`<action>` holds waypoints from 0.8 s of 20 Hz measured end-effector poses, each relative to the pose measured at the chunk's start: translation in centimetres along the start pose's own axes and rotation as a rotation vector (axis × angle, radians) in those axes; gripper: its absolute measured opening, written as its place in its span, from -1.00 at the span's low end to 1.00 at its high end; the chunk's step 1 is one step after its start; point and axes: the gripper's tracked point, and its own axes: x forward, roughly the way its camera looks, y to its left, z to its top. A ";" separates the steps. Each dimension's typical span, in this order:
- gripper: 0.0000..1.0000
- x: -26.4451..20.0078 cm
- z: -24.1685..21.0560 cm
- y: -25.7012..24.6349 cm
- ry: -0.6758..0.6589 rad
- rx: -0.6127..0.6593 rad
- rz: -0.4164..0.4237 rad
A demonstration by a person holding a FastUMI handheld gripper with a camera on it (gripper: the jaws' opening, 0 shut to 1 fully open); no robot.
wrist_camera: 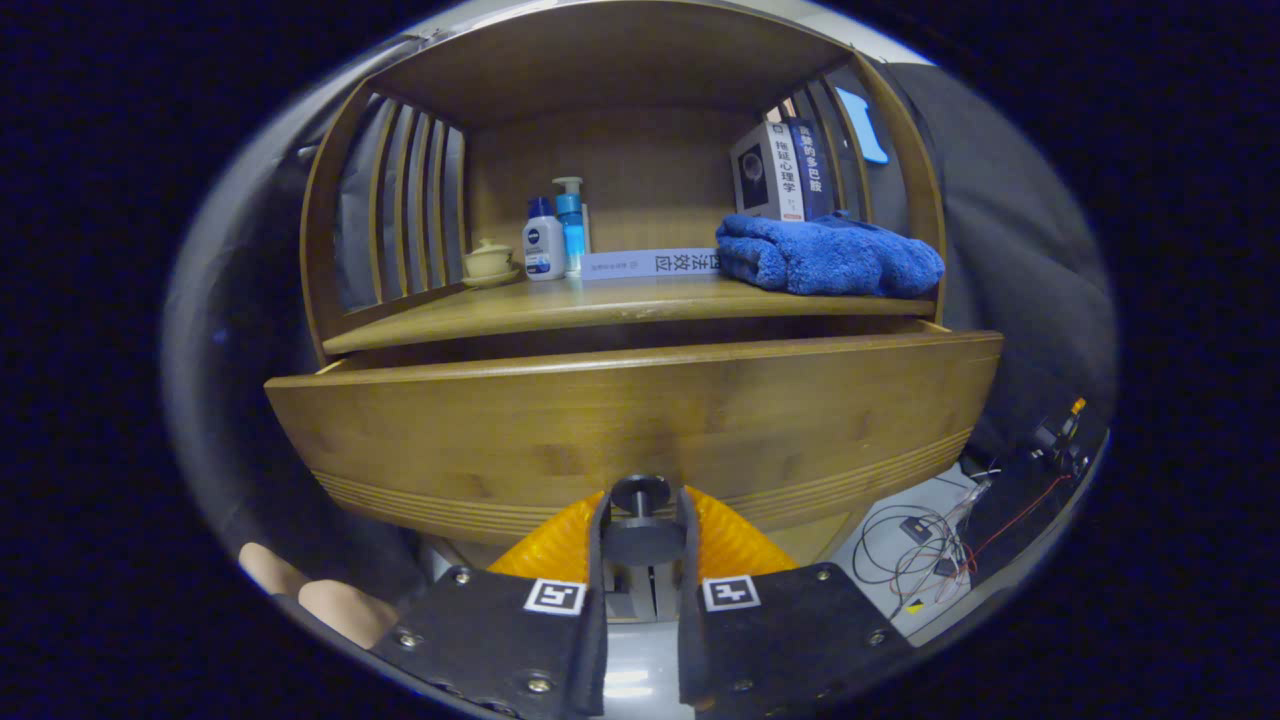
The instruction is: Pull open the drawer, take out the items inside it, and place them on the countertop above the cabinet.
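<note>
A wooden drawer front [640, 420] stands pulled out a little from the cabinet, with a dark gap above its top edge. Its dark round knob [640, 492] sits between my two orange-ribbed fingers [560, 540], and my gripper [641, 520] is shut on the knob. The drawer's inside is hidden from here. Above it lies the wooden countertop [560, 305], carrying a folded blue towel [828, 257] on the right.
At the back of the countertop stand a small cup [488, 260], a white bottle [543, 243], a blue pump bottle [570, 225], a flat lying book [648, 263] and upright books [780, 172]. Cables [930, 545] lie on the floor to the right. A hand [335, 605] shows beside my left finger.
</note>
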 end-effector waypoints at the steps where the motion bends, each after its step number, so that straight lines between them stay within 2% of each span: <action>1: -0.43 -0.7 -0.2 -0.1 0.001 -0.005 0.000; 11: -0.44 -5.9 -2.5 -0.7 0.031 0.010 0.007; 16: -0.43 -6.4 -3.1 -0.8 0.038 0.033 0.006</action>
